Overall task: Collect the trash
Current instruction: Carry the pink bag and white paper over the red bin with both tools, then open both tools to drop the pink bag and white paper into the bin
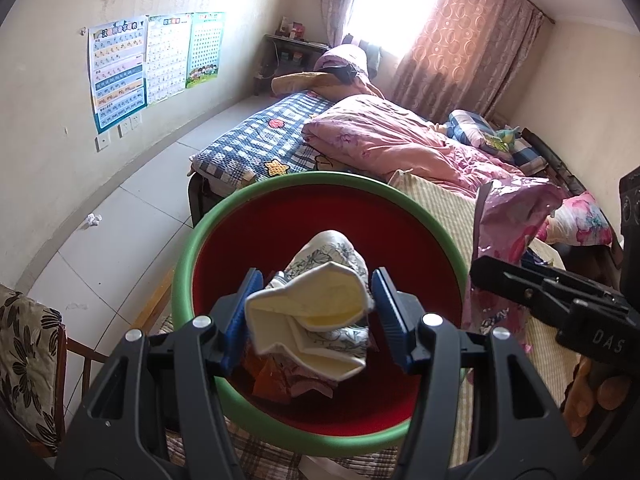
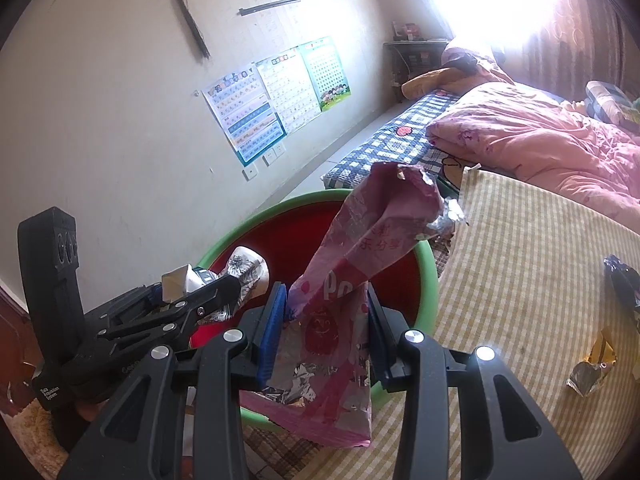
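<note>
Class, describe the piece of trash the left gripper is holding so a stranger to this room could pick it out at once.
Start at the bed, where a round bin with a green rim and red inside sits on a striped mat. Directly above the bin, the left gripper pinches a crumpled paper cup, cream inside with a grey flower print outside. Unlike the shiny pink snack bag in the right gripper beside it, it is dull paper.
</note>
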Demonstrator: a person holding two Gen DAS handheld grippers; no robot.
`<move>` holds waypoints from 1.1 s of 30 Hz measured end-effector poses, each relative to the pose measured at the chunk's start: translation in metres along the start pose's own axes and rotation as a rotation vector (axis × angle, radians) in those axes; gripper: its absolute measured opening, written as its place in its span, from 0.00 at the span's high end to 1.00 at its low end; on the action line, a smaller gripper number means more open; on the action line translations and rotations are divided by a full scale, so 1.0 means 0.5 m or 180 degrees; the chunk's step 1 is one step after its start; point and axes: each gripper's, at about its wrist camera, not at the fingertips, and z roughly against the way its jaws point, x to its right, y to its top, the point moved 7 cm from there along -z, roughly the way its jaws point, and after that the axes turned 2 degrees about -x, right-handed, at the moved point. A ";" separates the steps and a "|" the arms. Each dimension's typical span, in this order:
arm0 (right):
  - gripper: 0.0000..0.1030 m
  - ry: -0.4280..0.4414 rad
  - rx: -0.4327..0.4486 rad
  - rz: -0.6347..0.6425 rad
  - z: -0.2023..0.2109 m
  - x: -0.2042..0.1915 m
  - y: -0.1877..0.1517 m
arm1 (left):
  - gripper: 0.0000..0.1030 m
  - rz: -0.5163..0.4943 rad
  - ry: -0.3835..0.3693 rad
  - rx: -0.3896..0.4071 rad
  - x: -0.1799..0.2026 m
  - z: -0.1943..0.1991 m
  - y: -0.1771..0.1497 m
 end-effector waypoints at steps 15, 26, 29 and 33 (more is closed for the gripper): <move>0.63 -0.0008 -0.0041 0.0094 -0.019 -0.017 -0.004 | 0.47 -0.0045 0.0110 0.0082 -0.002 -0.009 0.021; 0.40 -0.0034 0.0015 0.0021 -0.014 -0.013 0.006 | 0.32 -0.0062 0.0152 0.0118 0.001 -0.022 0.040; 0.39 -0.0031 0.0035 -0.0036 -0.009 -0.007 0.005 | 0.29 -0.0073 0.0155 0.0126 0.005 -0.020 0.040; 0.39 -0.0048 0.0046 -0.0065 0.004 0.002 -0.001 | 0.28 -0.0065 0.0169 0.0108 0.005 -0.020 0.035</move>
